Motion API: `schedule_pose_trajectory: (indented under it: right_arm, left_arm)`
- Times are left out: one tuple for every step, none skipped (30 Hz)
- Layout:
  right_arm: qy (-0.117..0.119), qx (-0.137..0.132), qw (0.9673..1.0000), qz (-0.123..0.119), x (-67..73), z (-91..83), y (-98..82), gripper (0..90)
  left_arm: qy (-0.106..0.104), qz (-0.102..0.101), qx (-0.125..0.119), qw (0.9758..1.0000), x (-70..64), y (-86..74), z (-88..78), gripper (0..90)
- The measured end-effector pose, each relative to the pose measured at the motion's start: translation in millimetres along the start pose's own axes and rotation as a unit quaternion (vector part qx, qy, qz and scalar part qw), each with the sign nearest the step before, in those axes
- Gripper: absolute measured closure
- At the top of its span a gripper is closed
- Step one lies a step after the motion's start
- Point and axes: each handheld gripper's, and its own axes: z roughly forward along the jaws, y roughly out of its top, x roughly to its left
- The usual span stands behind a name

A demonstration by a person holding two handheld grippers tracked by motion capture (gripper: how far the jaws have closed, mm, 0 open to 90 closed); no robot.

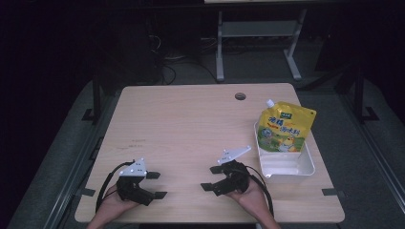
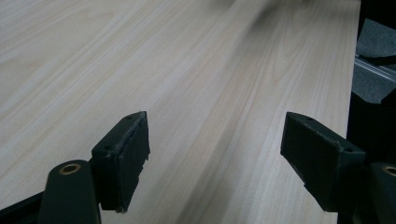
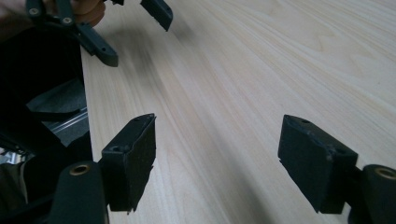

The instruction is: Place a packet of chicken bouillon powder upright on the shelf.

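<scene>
pouch [image 1: 284, 127]: yellow, spouted, upright in white tray [image 1: 296, 167] | hand-held grippers: 2, jaws apart

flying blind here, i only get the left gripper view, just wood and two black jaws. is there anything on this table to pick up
Observer: Yes, a yellow pouch with a white spout stands at the table's far right.
Operator: loose on the wood?
Observer: No, it sits in a white tray, leaning on the tray's far end.
Operator: where's the other hand-held gripper
Observer: The right hand-held gripper rests near the table's front edge, just left of the tray, jaws open.
Operator: and mine?
Observer: The left hand-held gripper is at the front left, open too, nothing between its jaws.
</scene>
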Motion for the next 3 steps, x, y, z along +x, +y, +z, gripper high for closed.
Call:
schedule_pose_trajectory:
  right_arm:
    - [-0.001, -0.005, 1.0000, -0.001, 1.9, -0.3, -2.0, 25.6]
    - [0.000, -0.009, 1.0000, 0.000, 3.1, -0.5, -3.4, 24.4]
    - [0.000, -0.011, 0.9999, 0.002, 3.9, -0.3, -4.2, 24.1]
  left_arm:
    - [0.001, 0.002, 0.003, 1.0000, 1.2, -0.8, 0.2, 22.7]
    - [0.003, 0.001, 0.004, 1.0000, 2.1, -1.5, 0.2, 22.3]
    - [0.004, 0.000, 0.003, 1.0000, 3.3, -2.2, -0.2, 22.0]
